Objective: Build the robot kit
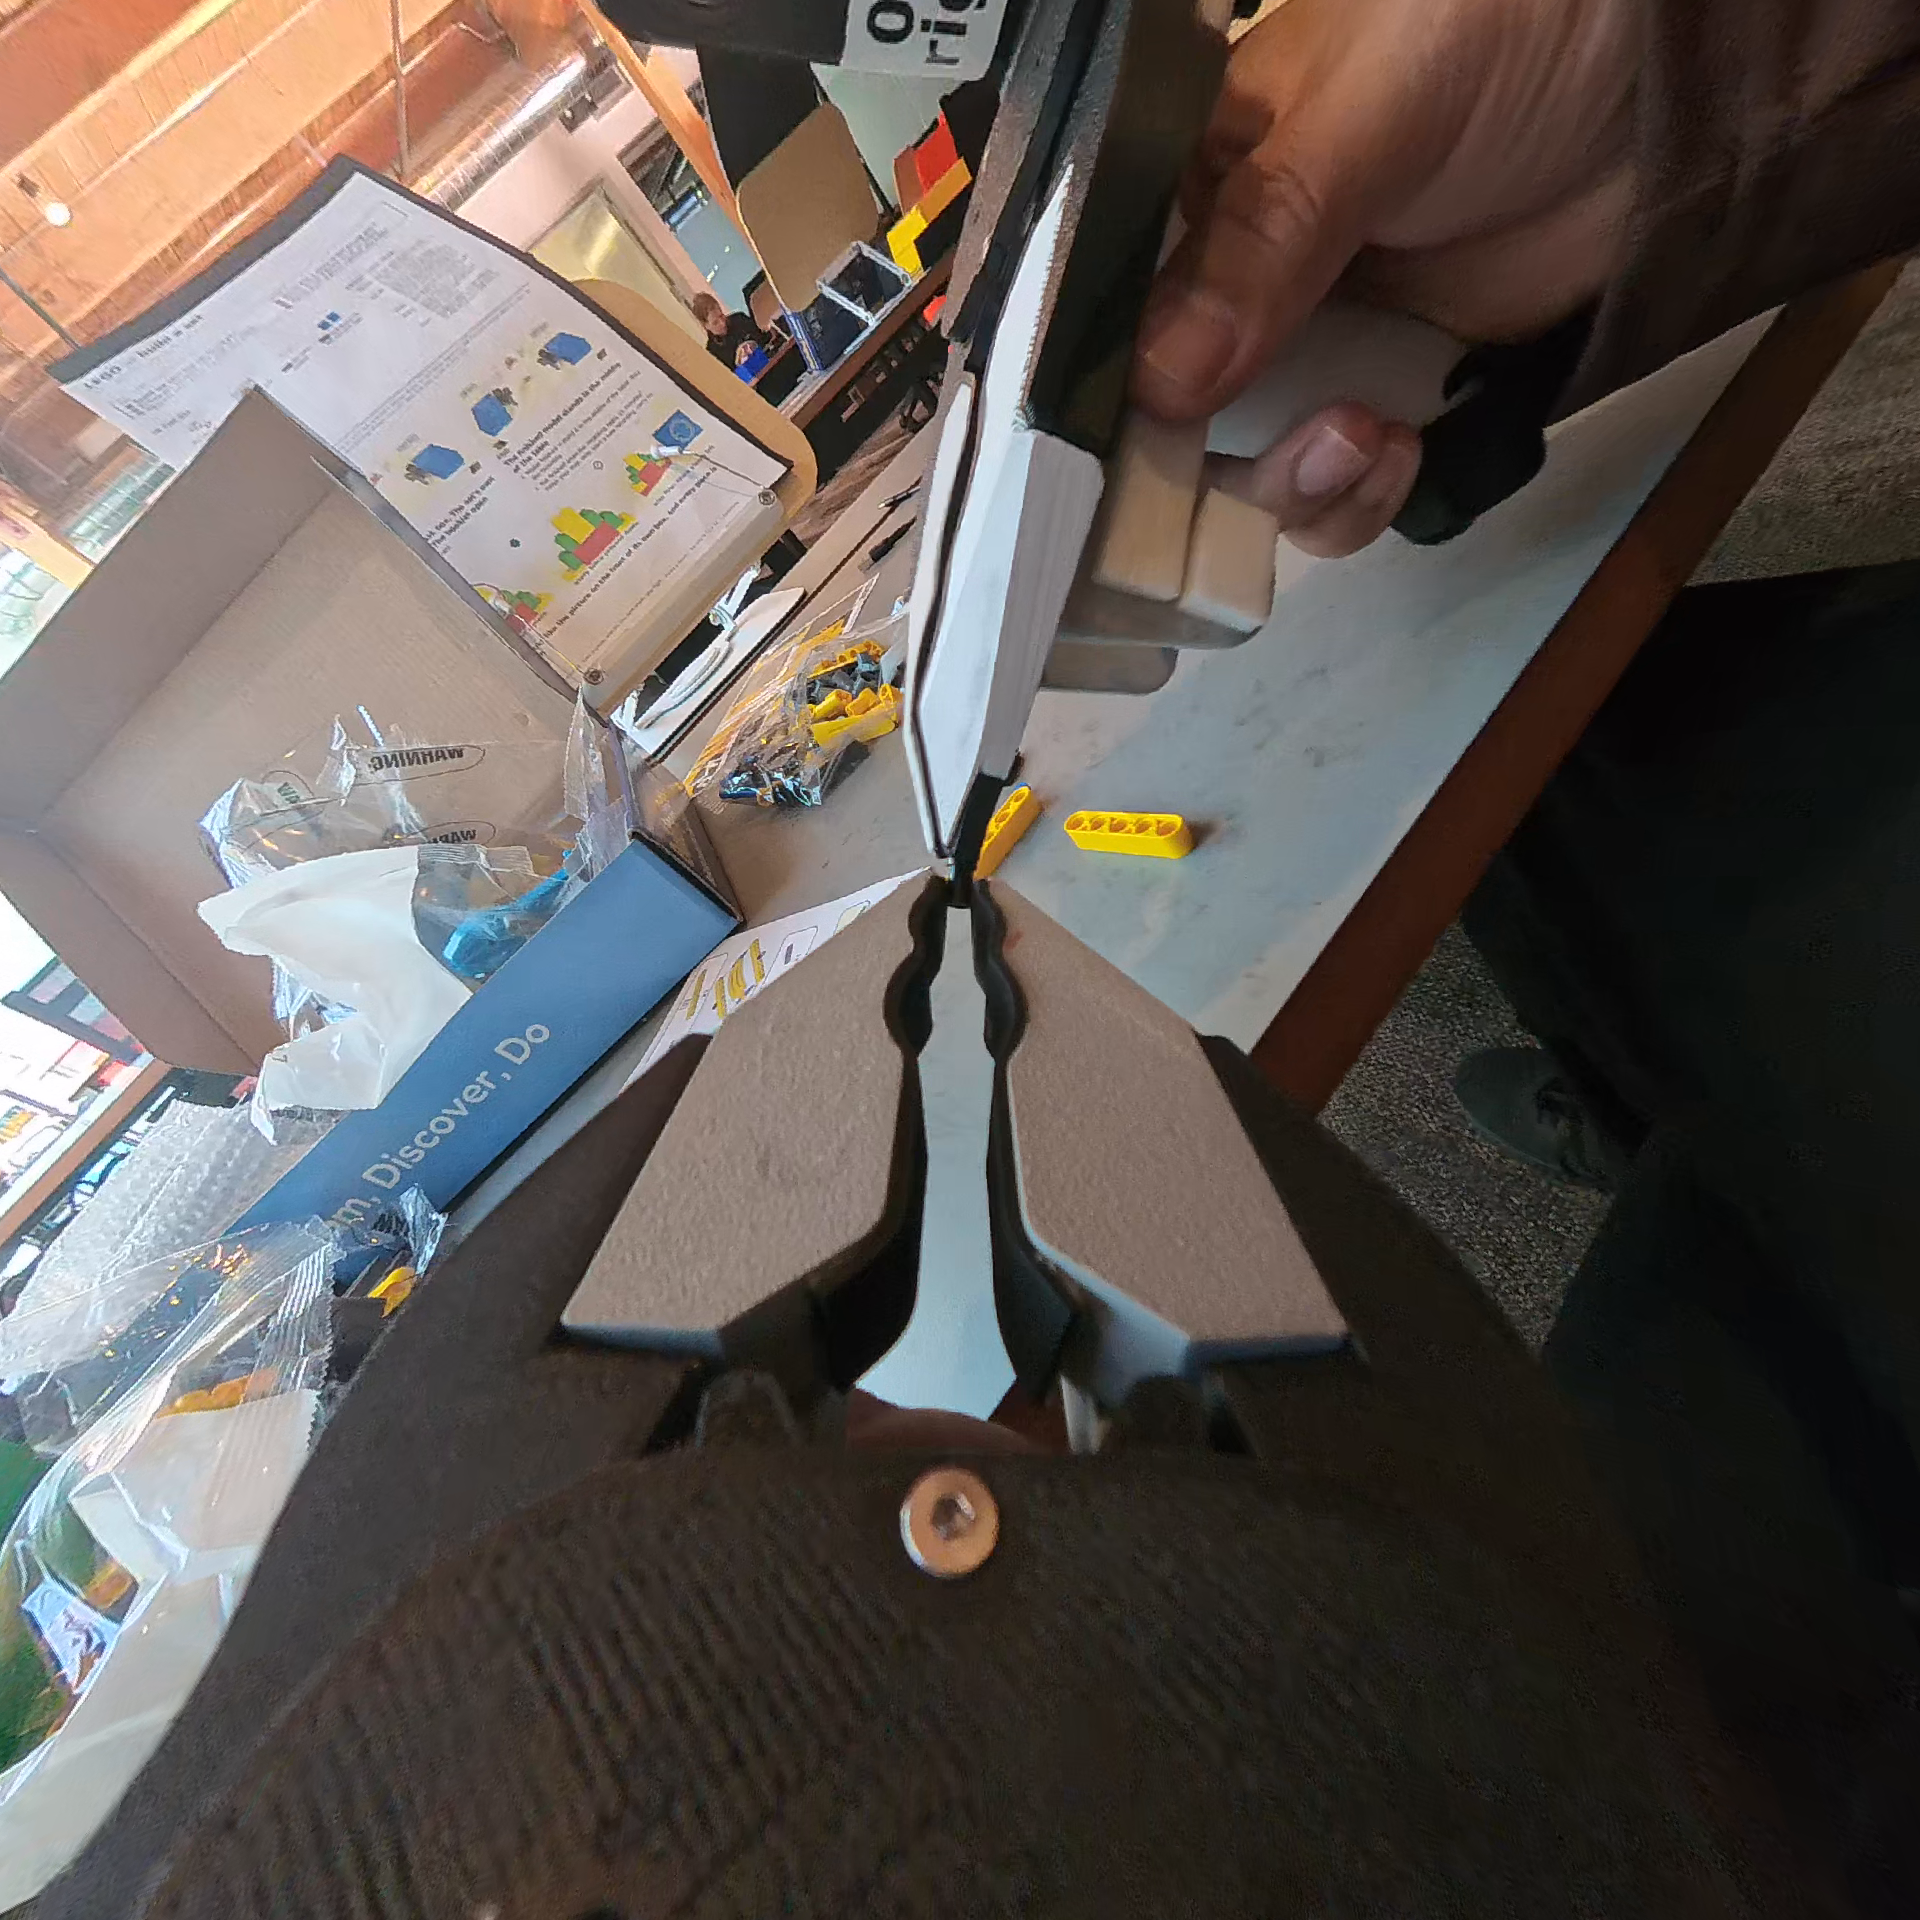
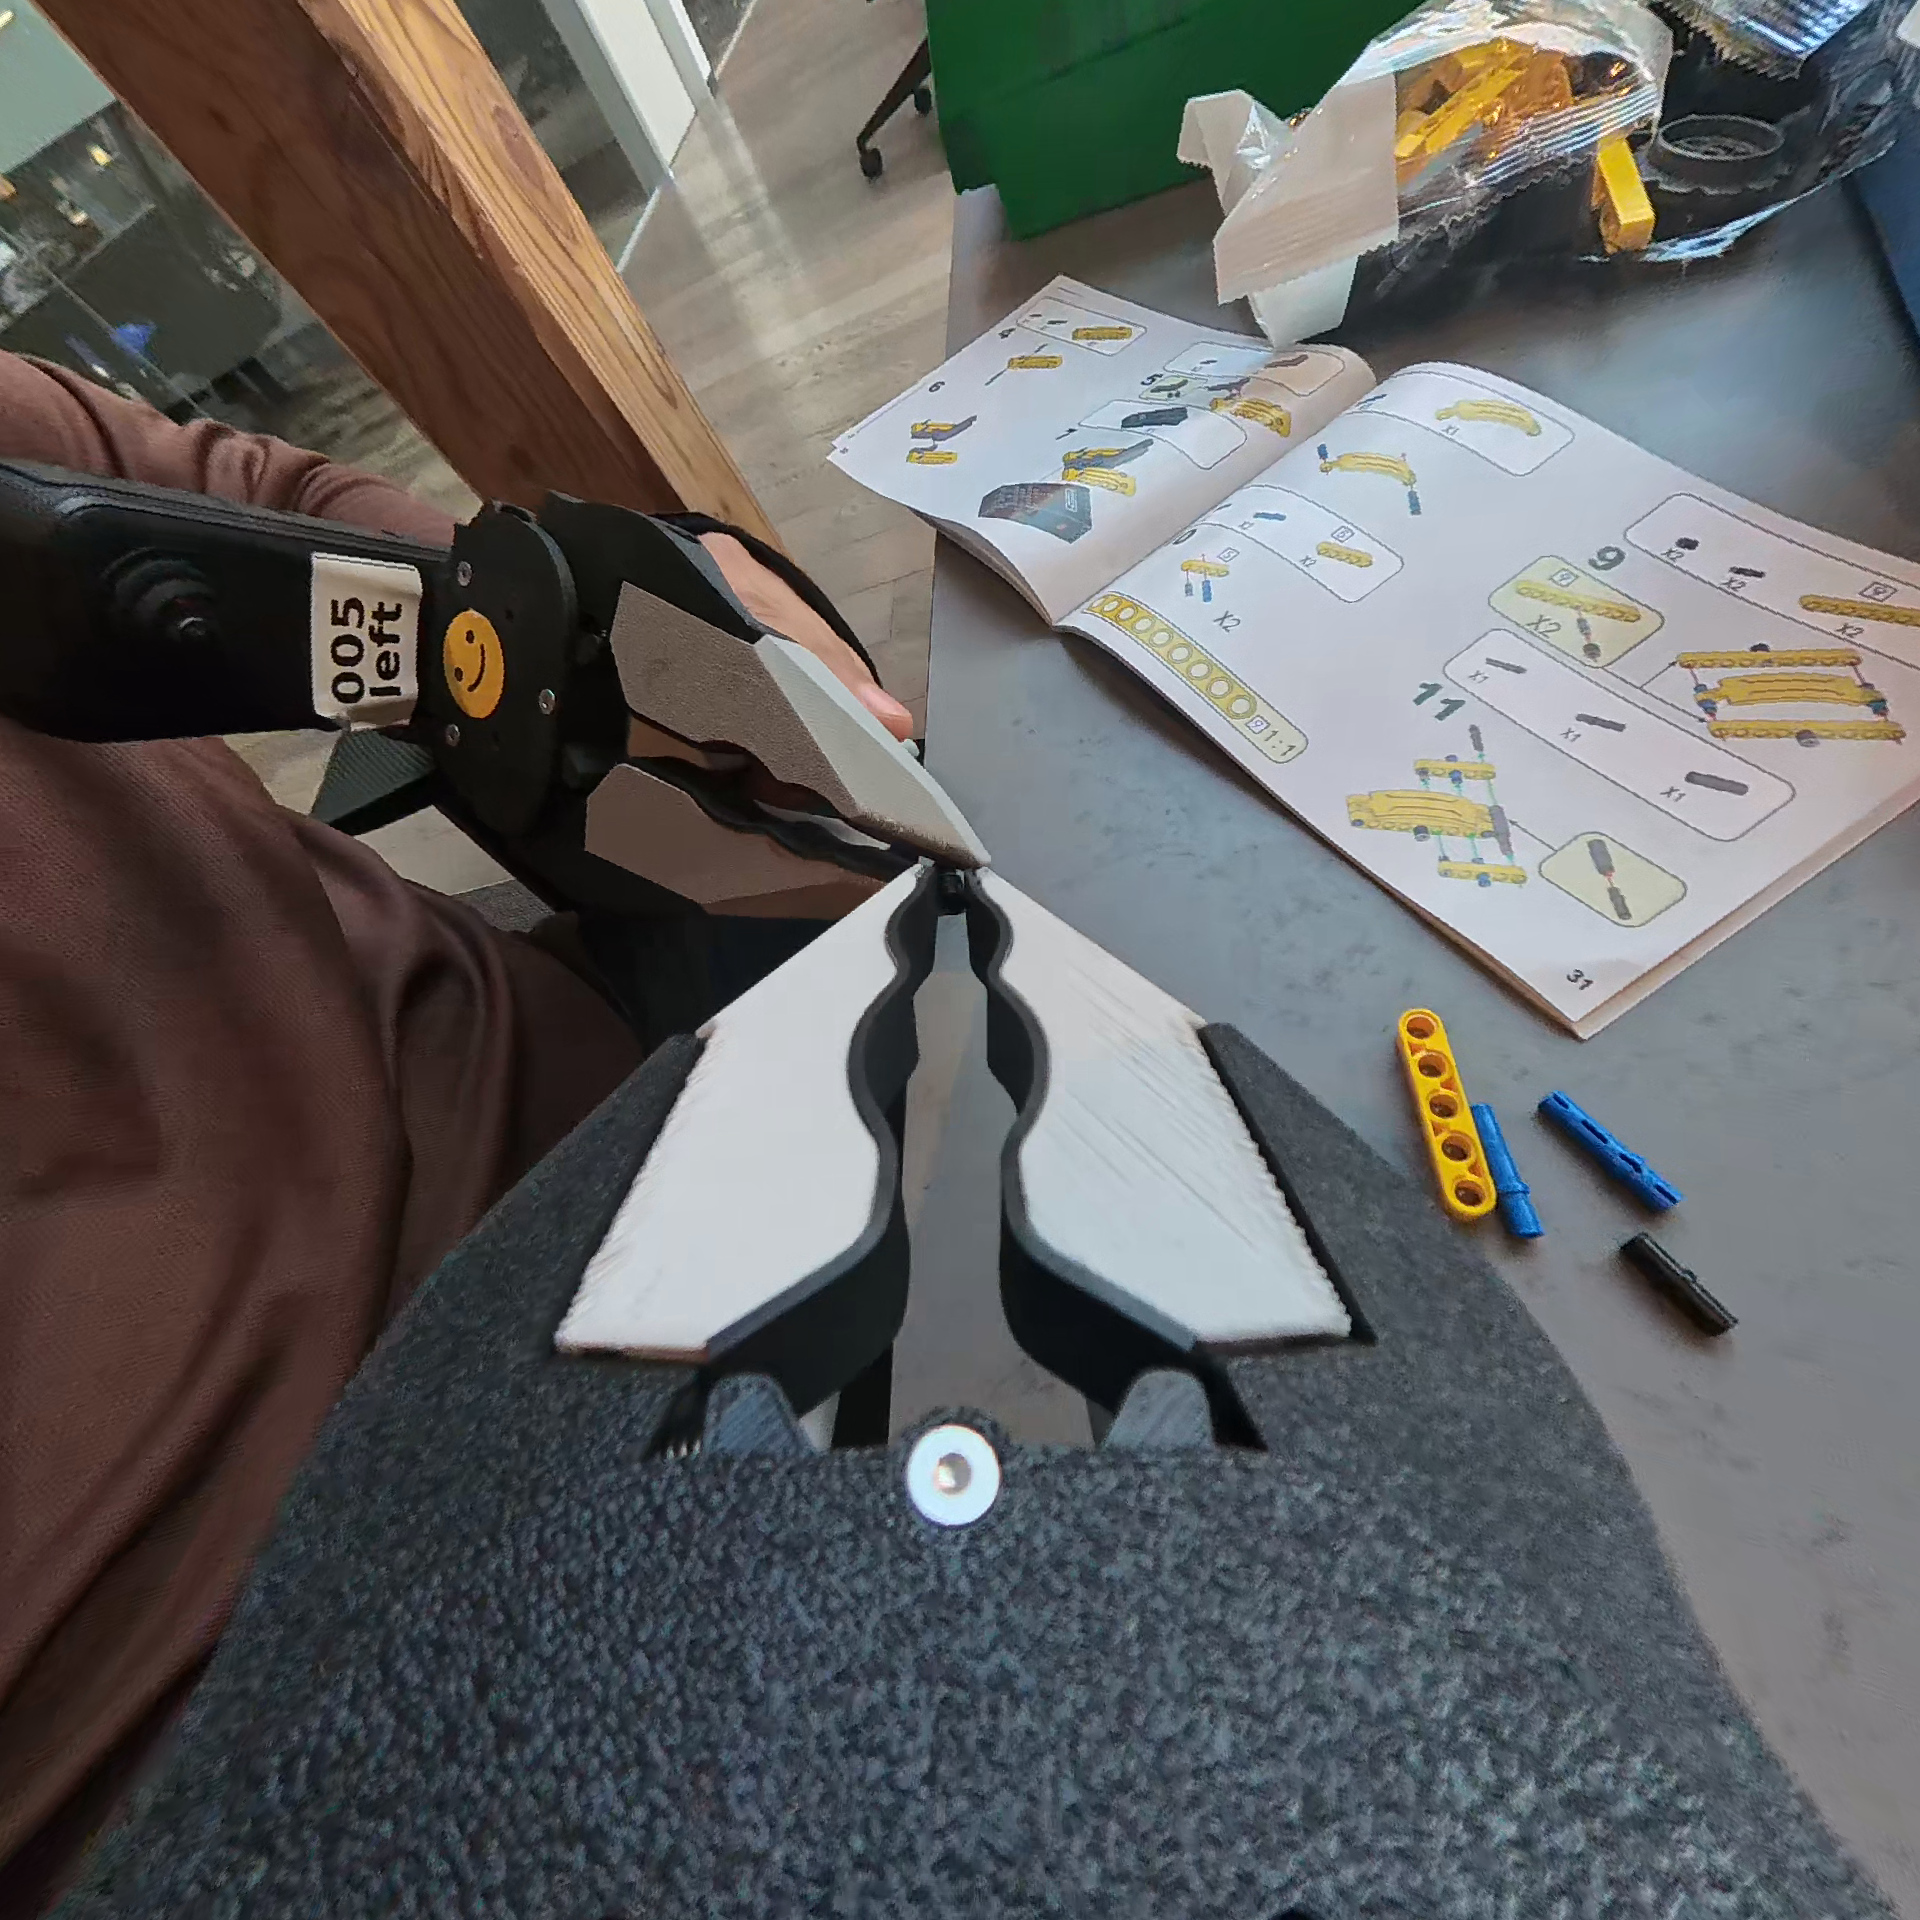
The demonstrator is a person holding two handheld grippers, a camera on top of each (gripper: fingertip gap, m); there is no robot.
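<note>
My left gripper [image 1: 956, 891] and my right gripper [image 2: 951, 894] meet tip to tip above the grey table [image 2: 1247, 935]. A small black pin [image 2: 951, 891] sits between the right fingertips, and the left gripper's tips [image 2: 951, 857] close on the same spot from the left. In the left wrist view the right gripper [image 1: 958, 857] comes down from above, held by a hand [image 1: 1351, 260], with the dark pin [image 1: 958, 883] at the joined tips. Both pairs of jaws stand nearly closed.
A yellow beam [image 2: 1444, 1127], two blue pins [image 2: 1608, 1151] and a loose black pin [image 2: 1678, 1283] lie to the right. An open instruction booklet [image 2: 1455, 644], bags of parts [image 2: 1455, 135], another yellow beam [image 1: 1127, 834] and an open cardboard box [image 1: 156, 644] surround them. The table edge [image 1: 1455, 831] is near.
</note>
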